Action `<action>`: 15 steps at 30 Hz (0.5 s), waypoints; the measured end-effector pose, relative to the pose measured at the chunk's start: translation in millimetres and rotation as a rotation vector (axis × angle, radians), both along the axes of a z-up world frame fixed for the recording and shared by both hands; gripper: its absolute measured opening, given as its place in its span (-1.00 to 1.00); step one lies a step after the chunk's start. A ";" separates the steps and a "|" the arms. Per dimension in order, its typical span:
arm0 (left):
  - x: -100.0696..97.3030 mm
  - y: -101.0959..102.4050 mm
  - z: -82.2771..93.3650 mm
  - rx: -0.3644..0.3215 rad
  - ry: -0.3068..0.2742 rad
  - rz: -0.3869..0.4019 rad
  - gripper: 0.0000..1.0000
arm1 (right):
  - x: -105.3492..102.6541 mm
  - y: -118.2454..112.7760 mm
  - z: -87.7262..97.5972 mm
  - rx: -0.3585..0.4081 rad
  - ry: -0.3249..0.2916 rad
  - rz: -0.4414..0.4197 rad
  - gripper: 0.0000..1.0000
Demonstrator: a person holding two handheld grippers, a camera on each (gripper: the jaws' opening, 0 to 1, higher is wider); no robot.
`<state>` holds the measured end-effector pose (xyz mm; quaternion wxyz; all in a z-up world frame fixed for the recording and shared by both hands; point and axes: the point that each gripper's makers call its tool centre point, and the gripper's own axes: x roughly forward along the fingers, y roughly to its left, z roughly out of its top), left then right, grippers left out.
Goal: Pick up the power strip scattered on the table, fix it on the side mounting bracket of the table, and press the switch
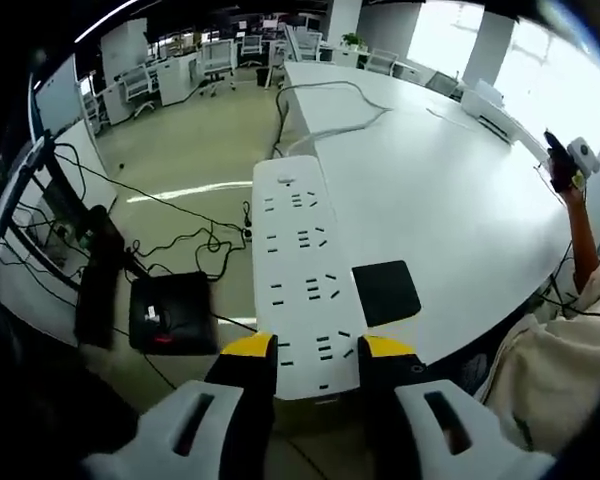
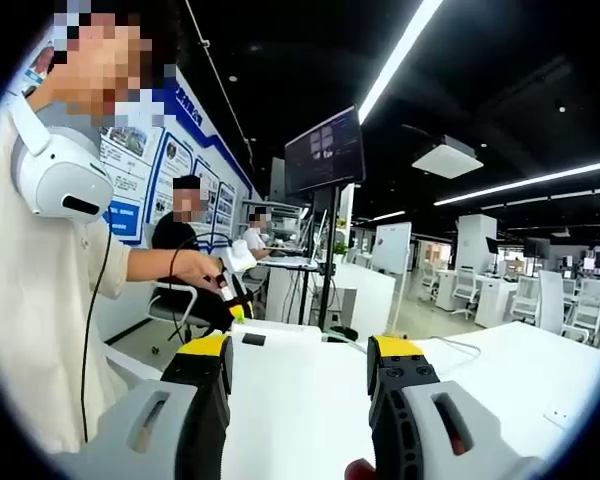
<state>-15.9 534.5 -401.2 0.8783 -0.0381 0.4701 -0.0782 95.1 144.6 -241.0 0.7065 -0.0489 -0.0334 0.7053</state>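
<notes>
Left hand-held gripper [image 1: 317, 352] clamps the power strip [image 1: 302, 272] by its near end.
Strip's long axis runs straight ahead along the counter [image 1: 450, 220] edge; right hand-held gripper [image 2: 298, 362] gapes, empty.

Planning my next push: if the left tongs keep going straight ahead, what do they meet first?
The white power strip they already grip; it runs ahead over the table edge. Depth beyond is unclear.
</notes>
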 end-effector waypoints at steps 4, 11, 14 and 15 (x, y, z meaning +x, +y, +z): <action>-0.6 -1.2 0.4 0.005 0.009 -0.005 -0.27 | 1.7 6.9 -0.7 -0.022 0.001 0.004 -0.02; -0.8 -2.2 1.1 0.003 0.011 -0.015 -0.30 | 9.3 23.9 1.8 -0.044 0.004 0.018 -0.16; -0.6 -1.7 1.1 0.002 0.015 -0.014 -0.30 | 12.1 30.9 4.2 -0.047 0.008 0.020 -0.27; -0.5 -1.8 1.1 0.003 0.018 -0.016 -0.30 | 13.5 33.9 5.2 -0.050 0.008 0.019 -0.31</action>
